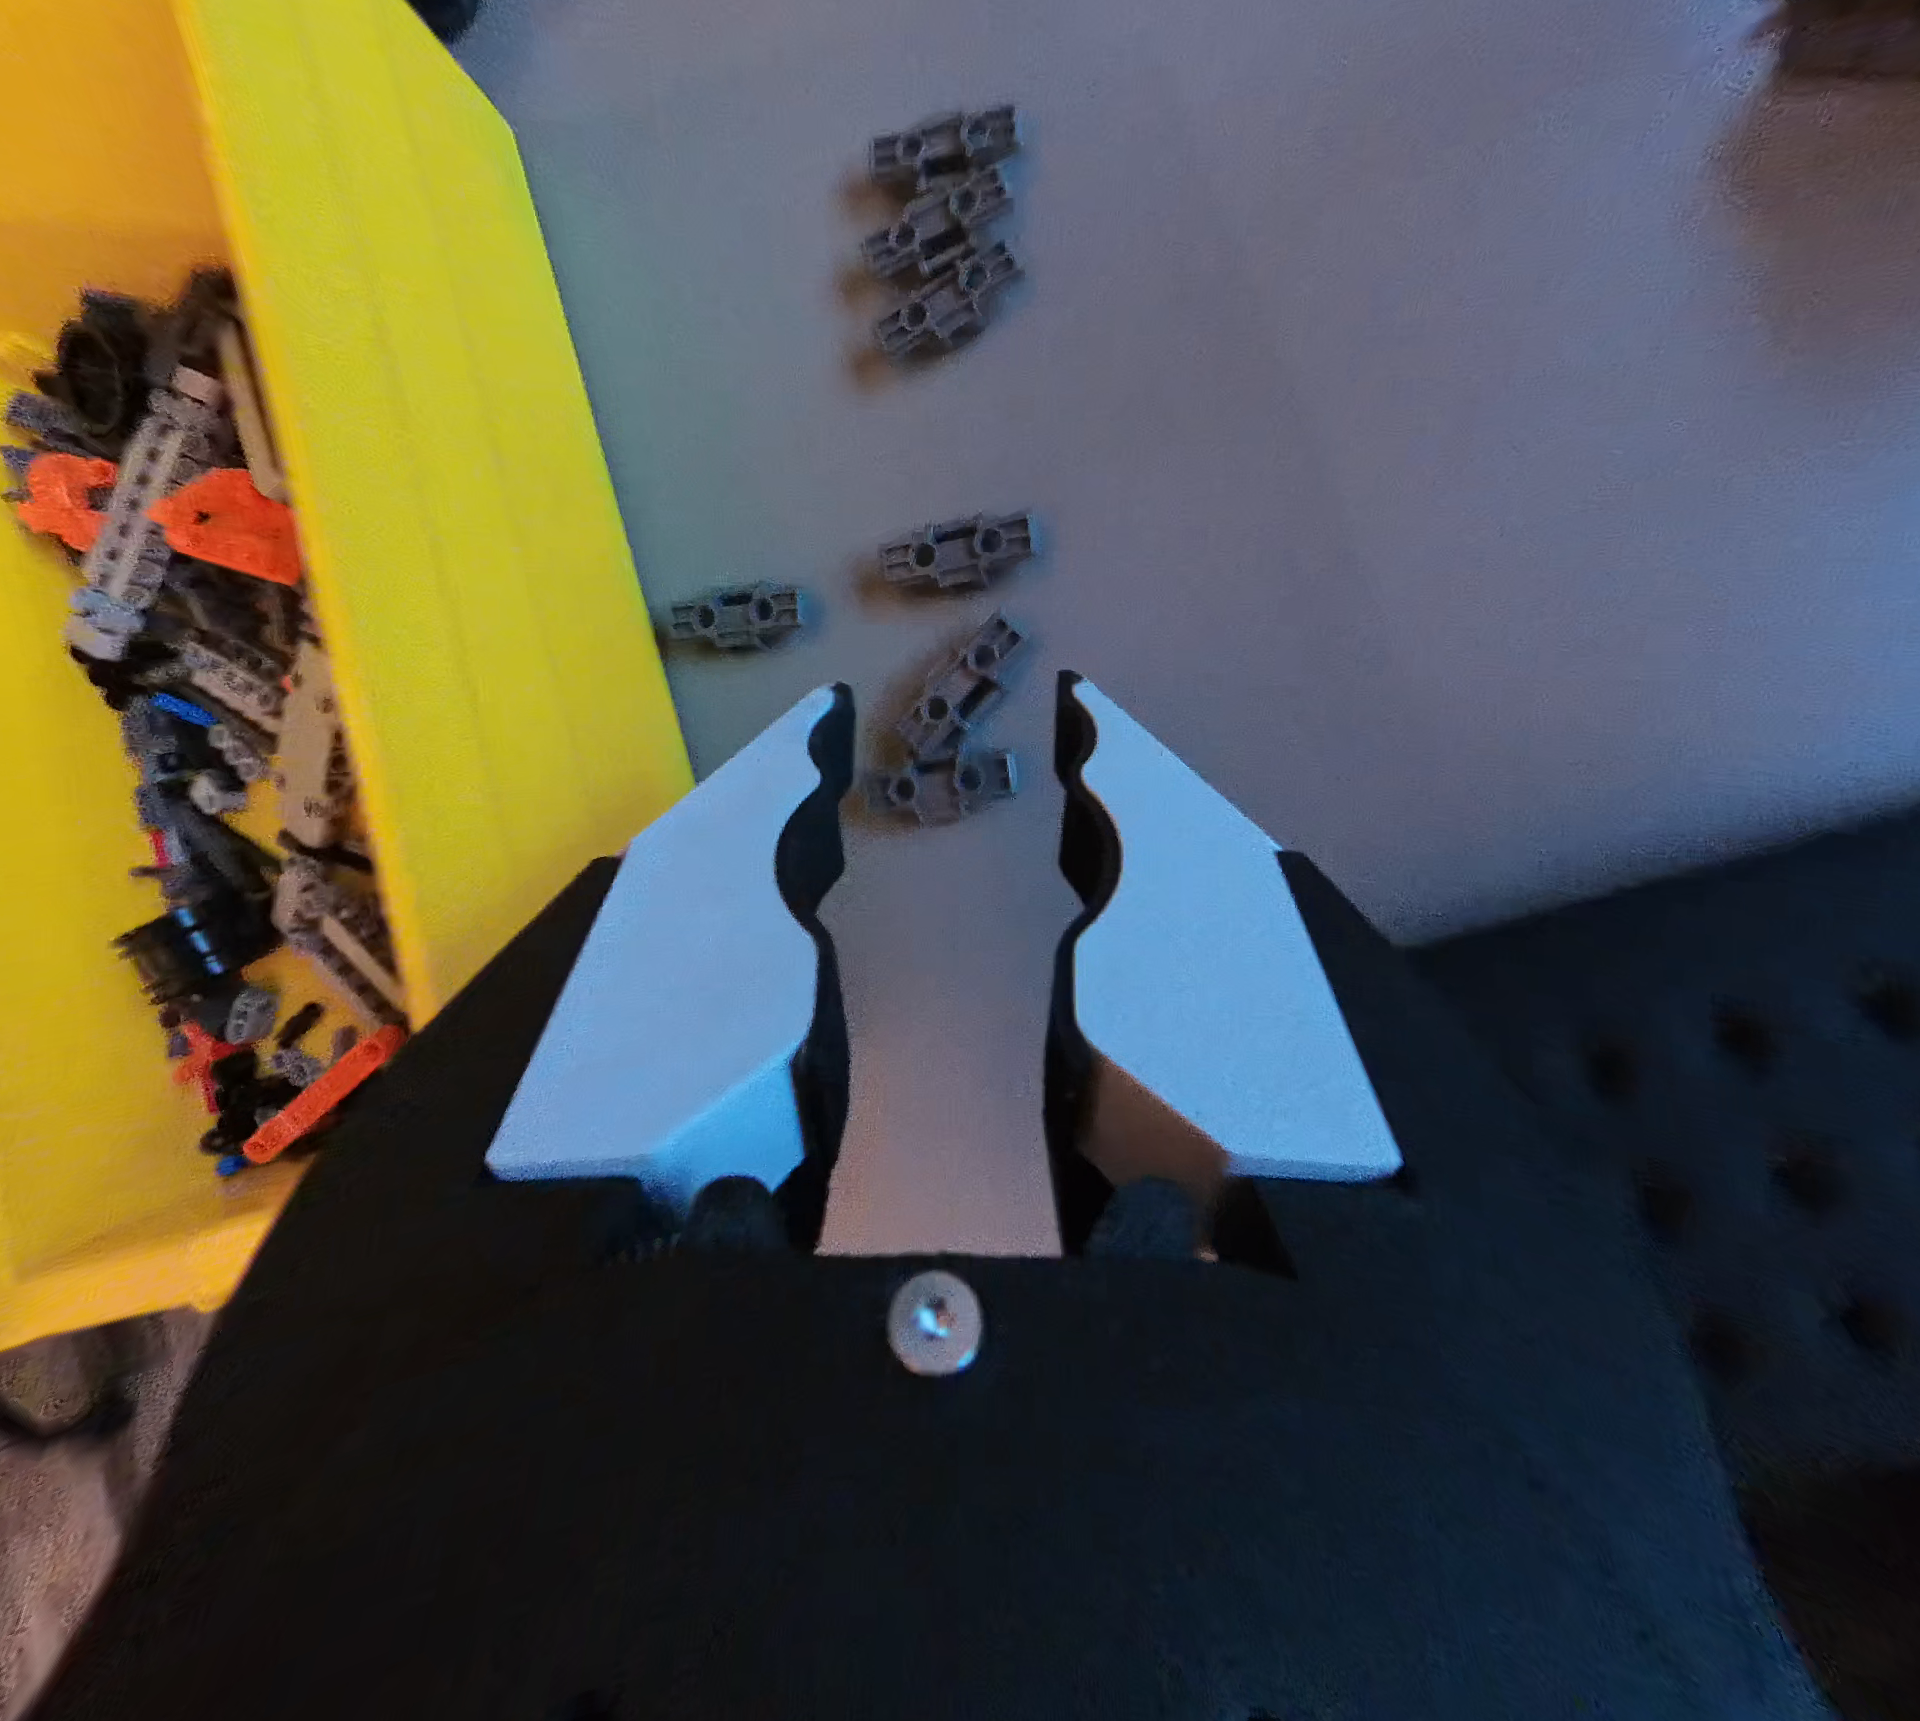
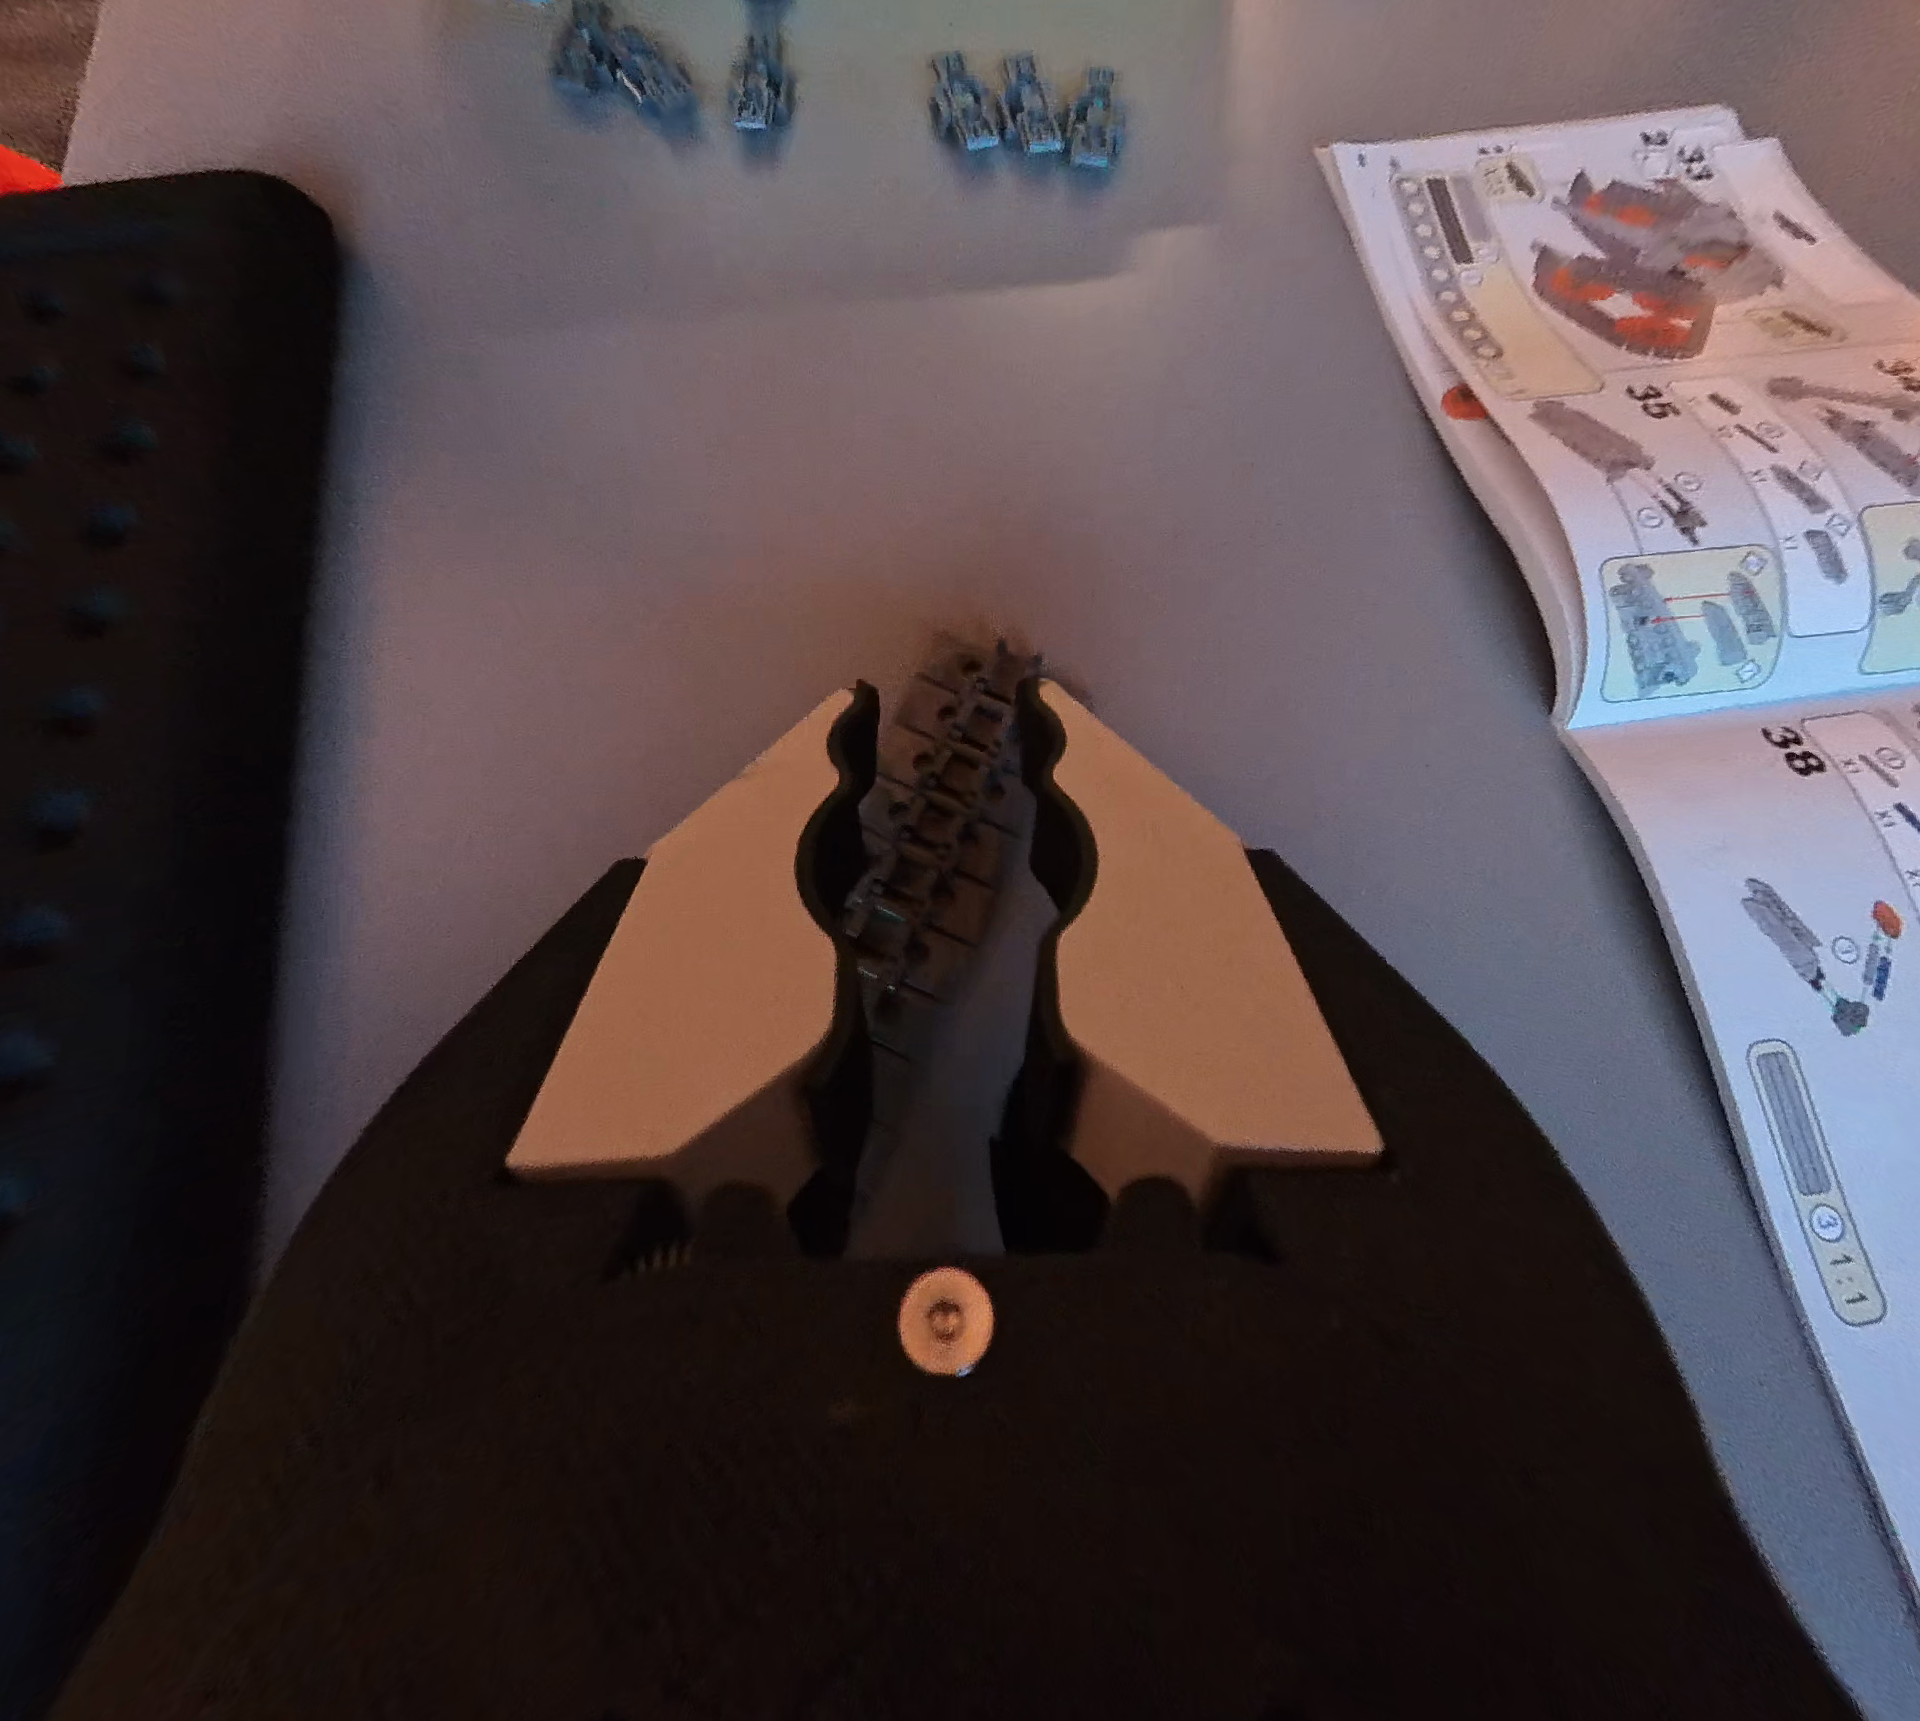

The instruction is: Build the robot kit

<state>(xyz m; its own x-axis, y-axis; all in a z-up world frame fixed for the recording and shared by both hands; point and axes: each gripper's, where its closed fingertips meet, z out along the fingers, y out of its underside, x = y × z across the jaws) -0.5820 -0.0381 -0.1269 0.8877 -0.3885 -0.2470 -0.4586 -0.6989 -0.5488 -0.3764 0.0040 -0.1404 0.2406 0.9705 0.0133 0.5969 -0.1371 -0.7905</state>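
Your right gripper [image 2: 943, 705] is clamped on a grey track-link strip [image 2: 935, 830], a chain of small ribbed plastic links. The strip lies in the narrow gap between the white, wavy-edged fingers [image 2: 727, 944], its long axis running along them from low centre up to the tips, leaning slightly right, with its end poking just past them.

Your left gripper [image 1: 954, 695] stands moderately apart and holds nothing. Just beyond its tips, in the middle of the frame, lie two grey connector pieces [image 1: 951, 736] touching each other, one flat and crosswise, the other slanting up to the right. More of the same pieces [image 1: 943, 227] sit higher up in a tight stack of three.

A yellow bin [image 1: 416, 445] fills the left of that view, holding mixed grey, black and orange parts. An open instruction booklet [image 2: 1662, 528] lies at the right of the right wrist view on the smooth grey table [image 2: 727, 424].
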